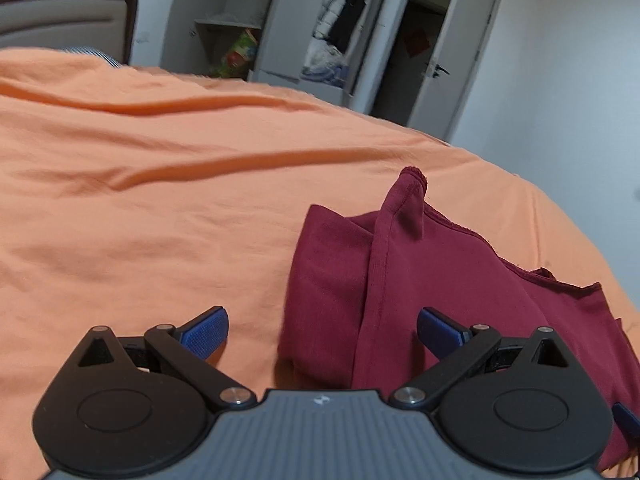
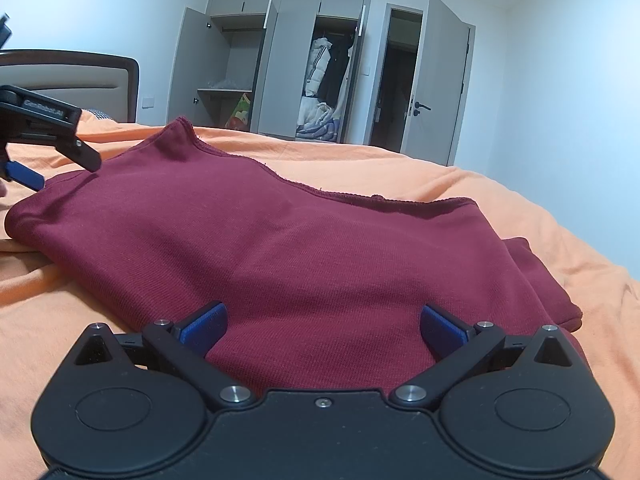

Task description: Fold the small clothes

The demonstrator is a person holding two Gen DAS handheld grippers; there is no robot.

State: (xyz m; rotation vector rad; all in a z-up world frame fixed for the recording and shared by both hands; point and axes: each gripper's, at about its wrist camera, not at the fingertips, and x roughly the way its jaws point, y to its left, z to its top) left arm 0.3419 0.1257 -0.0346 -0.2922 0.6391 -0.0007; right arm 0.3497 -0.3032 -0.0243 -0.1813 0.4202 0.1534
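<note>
A dark red garment [image 1: 432, 280] lies partly folded on the orange bedsheet [image 1: 160, 200]. One corner of it stands up in a peak. My left gripper [image 1: 322, 332] is open, its blue pads [image 1: 206, 334] spread over the garment's left edge, nothing between them. In the right wrist view the same dark red garment [image 2: 280, 248] spreads across the orange bedsheet [image 2: 60, 320]. My right gripper [image 2: 324, 330] is open just above the cloth's near edge and holds nothing. The left gripper's black body [image 2: 44, 120] shows at the far left, over the garment's left end.
An open grey wardrobe [image 2: 288, 60] with hanging clothes stands beyond the bed, next to an open door [image 2: 440, 88]. A padded headboard [image 1: 68, 20] rises at the left. The bed's far right edge [image 2: 560, 232] curves off to the floor.
</note>
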